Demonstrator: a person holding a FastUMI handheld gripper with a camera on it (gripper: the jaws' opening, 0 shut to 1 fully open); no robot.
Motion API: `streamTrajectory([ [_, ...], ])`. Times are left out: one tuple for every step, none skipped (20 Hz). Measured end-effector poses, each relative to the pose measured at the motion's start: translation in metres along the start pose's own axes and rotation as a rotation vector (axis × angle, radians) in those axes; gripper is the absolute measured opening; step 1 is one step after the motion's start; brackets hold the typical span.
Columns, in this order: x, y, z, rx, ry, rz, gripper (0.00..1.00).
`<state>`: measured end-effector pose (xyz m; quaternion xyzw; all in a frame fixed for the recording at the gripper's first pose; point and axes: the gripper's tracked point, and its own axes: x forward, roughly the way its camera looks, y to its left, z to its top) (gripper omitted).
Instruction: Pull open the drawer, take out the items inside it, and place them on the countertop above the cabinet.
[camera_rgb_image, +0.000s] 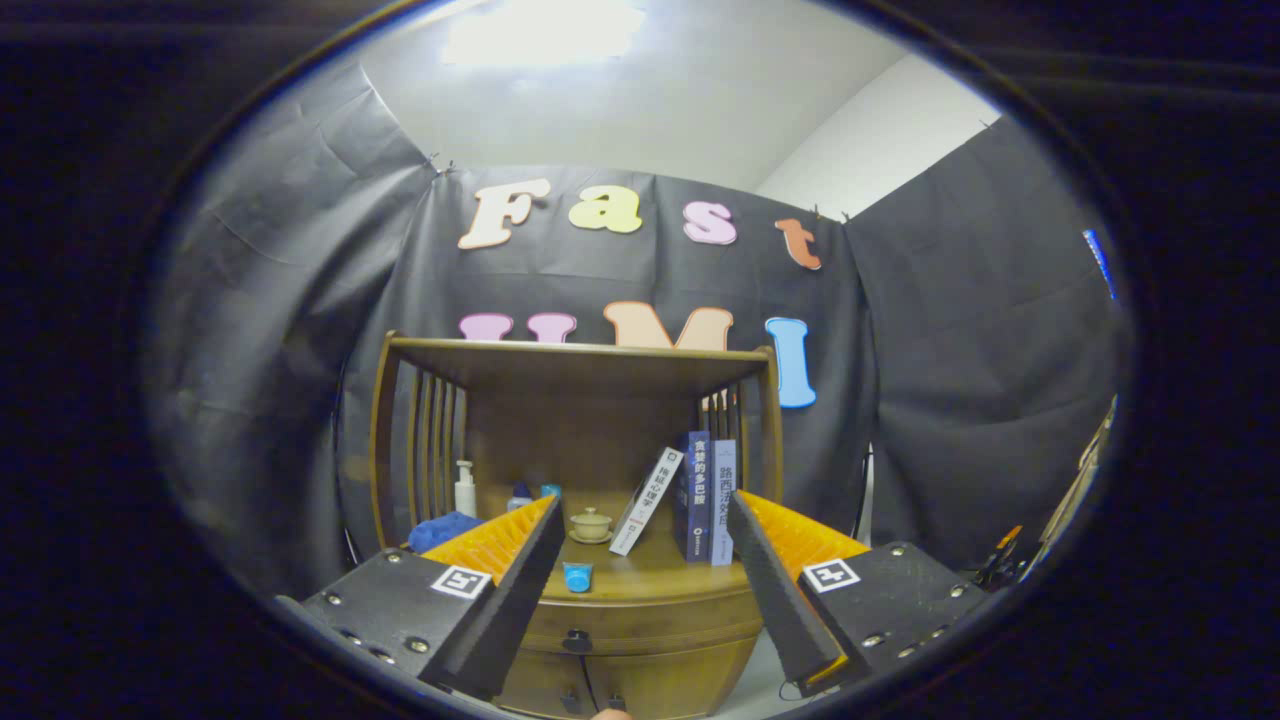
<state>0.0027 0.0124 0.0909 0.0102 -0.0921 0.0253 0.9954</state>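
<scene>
Jaws of the gripper (640, 590) spread wide apart, holding nothing, hovering in front of and slightly above a wooden cabinet (640, 640). Framed between the two fingers (510, 590): the cabinet's curved front, with the drawer (650, 625) fully closed and a small dark knob (577, 640) at its middle, well short of either finger. Contents of the drawer hidden behind the closed front. Just above the drawer, the desk (650, 580), meaning the cabinet's wooden top, roofed by a wooden shelf frame (580, 355) with slatted sides. Near the front edge of the desk, just beside the left finger, a small blue object (577, 576), too small to identify. Farther back, near the middle, a small lidded cup on a saucer (591, 525). At the left rear, a white pump bottle (465, 490), with a blue cloth (440, 530) lying in front of it and partly hidden behind the left finger; beside these, two small bottles with blue caps (530, 493), hard to make out. To the right of the cup, a pale book (645, 515) leaning against two upright dark-spined books (705, 495), these standing just beyond the tip of the right finger. Behind everything, black cloth wall (950, 380), and above it a pale ceiling with a bright light (545, 30).
</scene>
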Motion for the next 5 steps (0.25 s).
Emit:
streamTrajectory([
  [-0.002, -0.010, 0.000, -0.006, 0.002, -0.027, 0.98],
  [-0.005, -0.017, -0.002, -0.012, 0.011, -0.043, 0.97],
  [-0.010, -0.019, -0.004, -0.016, 0.021, -0.044, 0.97],
  [-0.011, -0.017, -0.005, -0.016, 0.026, -0.024, 0.98],
  [-0.013, -0.015, -0.007, -0.011, 0.026, 0.003, 0.98],
])
